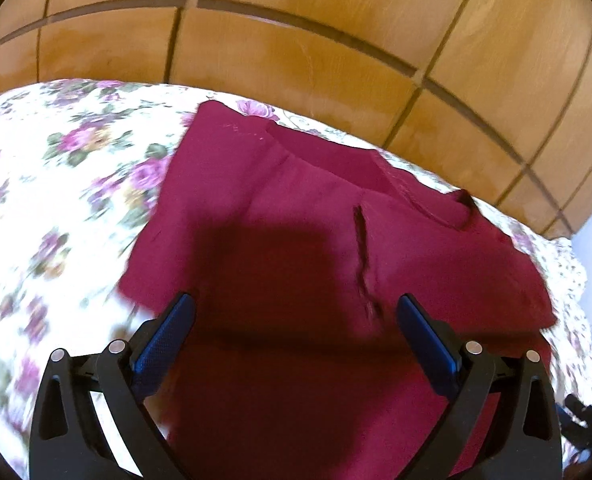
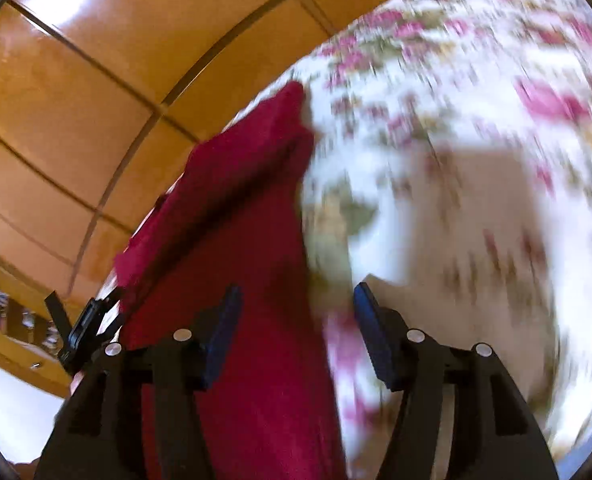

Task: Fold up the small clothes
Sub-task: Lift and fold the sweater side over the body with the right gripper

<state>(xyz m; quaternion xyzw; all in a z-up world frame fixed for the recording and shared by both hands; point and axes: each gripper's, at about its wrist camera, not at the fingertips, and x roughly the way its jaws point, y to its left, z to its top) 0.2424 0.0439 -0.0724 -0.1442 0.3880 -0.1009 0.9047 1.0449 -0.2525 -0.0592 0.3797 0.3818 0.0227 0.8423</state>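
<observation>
Maroon garment's (image 1: 336,240) neckline, left view only.

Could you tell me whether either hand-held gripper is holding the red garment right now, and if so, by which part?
Nothing is held: the left hand-held gripper and right hand-held gripper are both open above the red garment.

The left gripper (image 1: 296,308) is held tilted downward with its jaws spread wide, nothing being pressed between the blue pads (image 1: 163,336). The right gripper (image 2: 298,300) is likewise angled downward, its jaws parted and empty; its view is heavily blurred.
</observation>
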